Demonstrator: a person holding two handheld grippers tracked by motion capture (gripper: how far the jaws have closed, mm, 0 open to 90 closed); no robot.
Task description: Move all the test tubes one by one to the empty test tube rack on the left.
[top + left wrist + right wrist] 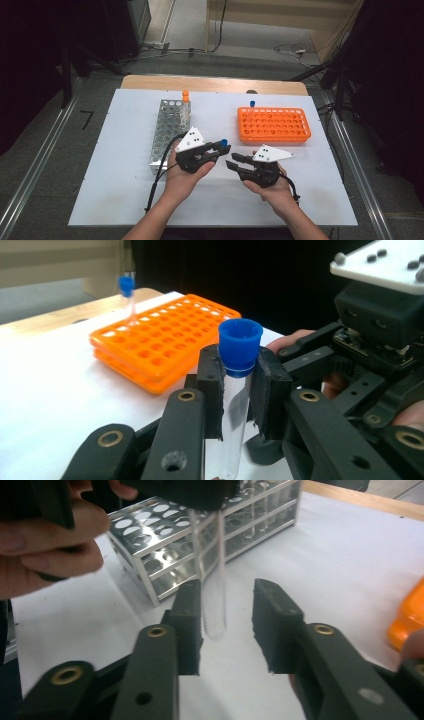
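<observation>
Left gripper (239,390): black jaws pinching a tube (235,410) just under its cap; no writing readable on it. Right gripper (227,625): jaws parted, tube's rounded lower end (214,605) between the pads, nearer the left pad, contact with it not clear.

Tube: clear, round-bottomed, smooth wall, blue ribbed cap (240,344); held upright above the worktop's near middle, between the two racks.

Metal rack (170,131): silvery, perforated with round holes, long, lying toward the worktop's left edge; orange-capped tubes (185,96) at its far end.

Orange rack (273,124): plastic, flat, grid of round holes, toward the right far corner; one blue-capped tube (252,104) upright at its far edge.

Grey plates (191,138) on both grippers: three-cornered, dark dots.

Worktop (120,165): white matt sheet over a wooden table (150,81), wood showing along the far edge.

Room: grey floor, cables, dark surrounds.
</observation>
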